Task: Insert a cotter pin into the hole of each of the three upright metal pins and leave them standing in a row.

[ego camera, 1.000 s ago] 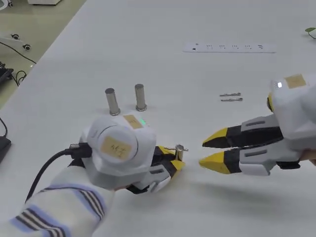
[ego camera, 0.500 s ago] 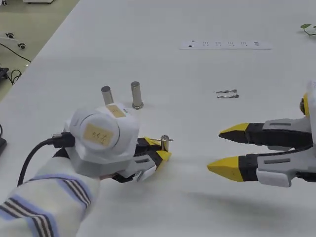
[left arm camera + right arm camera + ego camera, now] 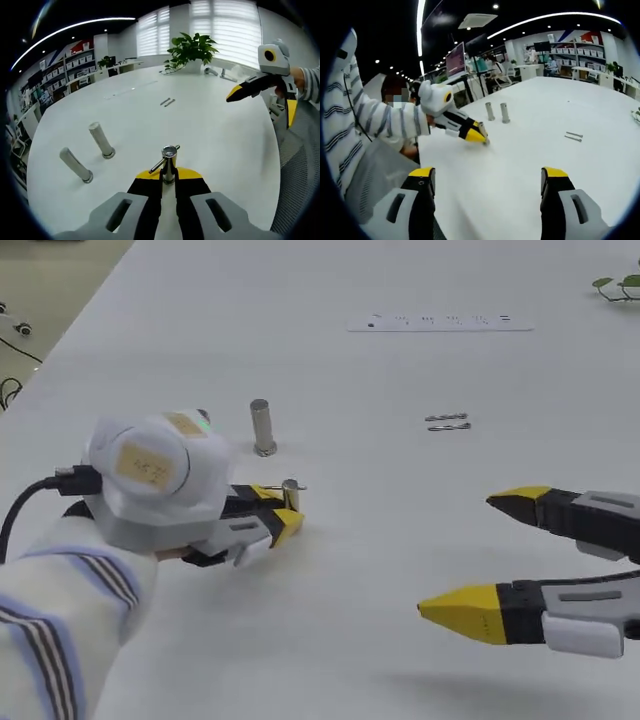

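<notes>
The left claw (image 3: 170,176) is closed narrow on a metal pin (image 3: 170,159), which stands upright between its yellow tips. A cotter pin (image 3: 158,164) runs at a slant through the hole near the top of that pin. The left gripper view shows this plainly. From the head view it reads only as a thin crossbar at the pin's head.

Ahead of the left claw and off to its left stand two bare pins (image 3: 102,140), upright, near each other and well apart from the tips. The left gripper view shows both in full. In the head view one stands just beyond the claw's tips, and the other is nearly hidden behind the gripper's body, with only its top showing.

Two spare cotter pins (image 3: 446,422) lie side by side on the white surface (image 3: 350,640), well beyond both claws.

The right claw (image 3: 485,552) is wide open, its two yellow tips far apart, and it points toward the left claw from well away. Its own view frames the left claw and the held pin between its spread tips, with a striped sleeve (image 3: 380,122) behind them. The left gripper view, looking the other way, shows the right claw up at its right edge and a potted plant (image 3: 192,47) at the far end of the surface.
</notes>
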